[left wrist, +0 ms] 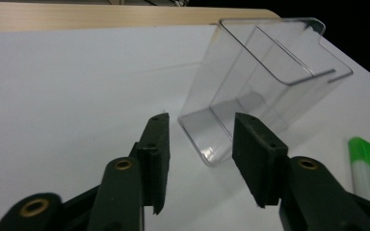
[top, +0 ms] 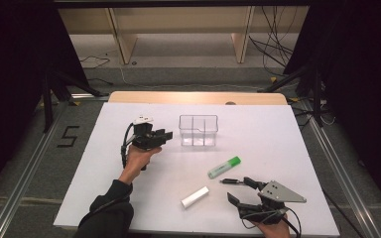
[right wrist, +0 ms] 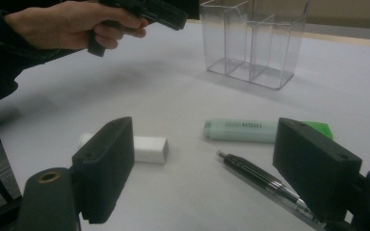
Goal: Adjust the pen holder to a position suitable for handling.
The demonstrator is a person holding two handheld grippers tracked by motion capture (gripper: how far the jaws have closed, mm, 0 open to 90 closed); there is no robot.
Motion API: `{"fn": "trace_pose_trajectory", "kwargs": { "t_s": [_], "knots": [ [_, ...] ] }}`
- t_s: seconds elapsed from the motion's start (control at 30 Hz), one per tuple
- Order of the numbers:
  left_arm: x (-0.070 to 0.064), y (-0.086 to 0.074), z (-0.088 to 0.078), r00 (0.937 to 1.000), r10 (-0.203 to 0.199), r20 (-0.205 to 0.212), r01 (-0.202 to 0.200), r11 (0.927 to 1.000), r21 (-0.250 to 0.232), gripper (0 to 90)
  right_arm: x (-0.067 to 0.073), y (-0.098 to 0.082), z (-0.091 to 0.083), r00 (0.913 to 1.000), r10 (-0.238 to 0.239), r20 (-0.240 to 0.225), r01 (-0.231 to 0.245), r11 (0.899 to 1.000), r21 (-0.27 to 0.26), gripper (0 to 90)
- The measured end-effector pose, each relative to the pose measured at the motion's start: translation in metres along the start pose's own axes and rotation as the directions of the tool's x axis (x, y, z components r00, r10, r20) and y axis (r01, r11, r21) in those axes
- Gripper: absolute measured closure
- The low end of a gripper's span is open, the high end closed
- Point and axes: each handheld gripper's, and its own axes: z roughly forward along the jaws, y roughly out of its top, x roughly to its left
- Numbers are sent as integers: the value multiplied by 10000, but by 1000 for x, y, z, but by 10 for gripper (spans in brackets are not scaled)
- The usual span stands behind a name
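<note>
We see the clear organizer (top: 198, 130) upright mid-table, transparent plastic split by inner dividers, one wall taller, nothing in it. Left gripper (top: 162, 136) sits just beside its left wall, jaws half apart and gripping nothing. Right gripper (top: 235, 190) spread wide, nothing between, pen (right wrist: 262, 179) partly hidden behind one jaw. Highlighter (left wrist: 367, 169) cut off at the left gripper view's edge.

A large dark numeral "5" (top: 67, 136) is marked on the grey floor (top: 27, 163), to the left of the table (top: 258, 139). On the pale green barrel of the highlighter (right wrist: 250, 130), lettering is seen upside down in the right gripper view and is read as "HIGH"; the letters beside it are too small to be made out.
</note>
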Motion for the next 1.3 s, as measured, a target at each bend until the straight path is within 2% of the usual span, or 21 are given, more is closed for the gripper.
{"fn": "trace_pose_trajectory", "kwargs": {
  "t_s": [0.03,0.07,0.1,0.2,0.23,0.47,0.57,0.67,0.7,1.0,1.3],
  "knots": [
    [-3,-6,-4,9989,-15,469,26,9997,-231,511,0,0,0,10000,10,3,-10,10000,7,233],
    [-3,-6,-4,9989,-15,469,26,9997,-231,507,0,0,0,10000,10,3,-10,10000,7,233],
    [-3,-8,-3,9945,210,1024,-222,9997,109,487,0,0,0,10000,-18,-8,18,10000,27,233],
    [-4,-9,-4,9927,360,1154,-375,9992,112,458,1,0,0,10000,-37,-10,37,10000,47,233],
    [-5,-10,-5,9906,446,1294,-484,9985,263,422,1,0,0,10000,-46,-28,46,10000,23,233],
    [-13,-10,-8,9875,711,1409,-769,9964,359,348,-1,1,-2,10000,-39,16,39,10000,10,233],
    [-19,-10,-8,9831,967,1553,-1057,9931,505,329,-3,1,-3,10000,8,48,-8,10000,-8,233],
    [-22,-10,-8,9824,1087,1519,-1184,9914,560,316,-4,0,-3,10000,3,39,-3,10000,26,233],
    [-24,-10,-8,9806,1231,1526,-1346,9886,676,309,-6,0,-3,10000,-19,93,19,10000,77,232],
    [-31,-13,-11,9794,1229,1604,-1383,9865,883,276,-13,0,-7,9999,46,155,-48,9999,113,232],
    [-40,-18,-30,9707,1486,1888,-1621,9850,583,257,-26,0,-13,9993,149,357,-159,9995,287,232]
  ]
}}
